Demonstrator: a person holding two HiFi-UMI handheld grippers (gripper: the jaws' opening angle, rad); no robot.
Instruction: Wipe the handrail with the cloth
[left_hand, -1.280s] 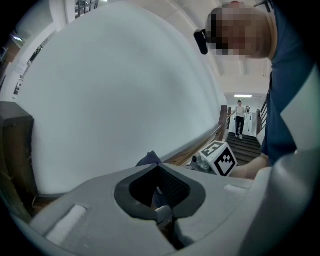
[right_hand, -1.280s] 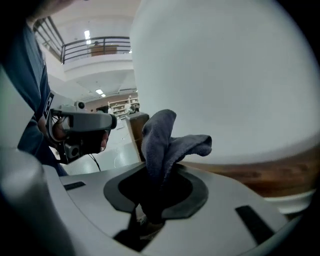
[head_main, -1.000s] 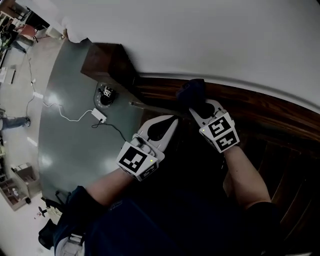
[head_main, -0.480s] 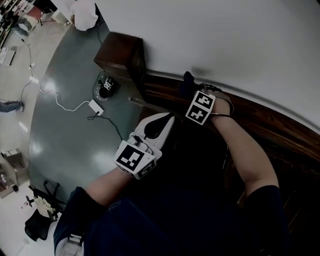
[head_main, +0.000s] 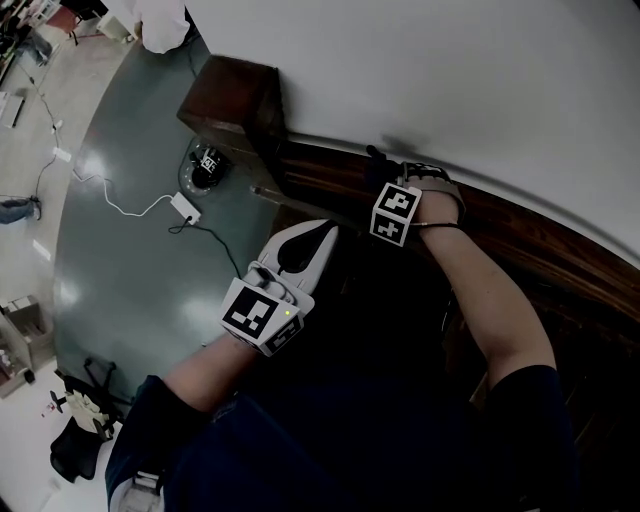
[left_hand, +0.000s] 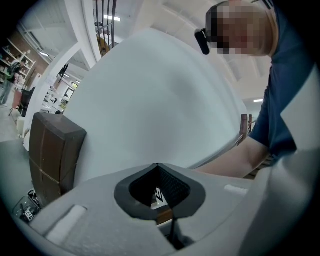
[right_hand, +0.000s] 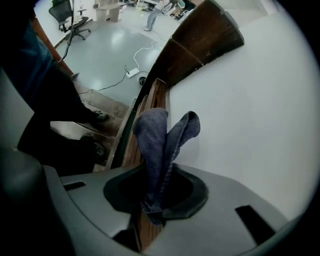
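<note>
Right gripper (head_main: 384, 178) clamped tight on blue cloth (right_hand: 161, 142), cloth bunched over dark handrail (head_main: 530, 235), seemingly touching it, at 1 o'clock of centre in head view, left gripper (head_main: 322, 238) at its 7 o'clock, jaws together, holding nothing

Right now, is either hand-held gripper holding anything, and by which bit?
The right hand-held gripper pinches the blue cloth by its bunched lower end; the left hand-held gripper is shut on nothing.
</note>
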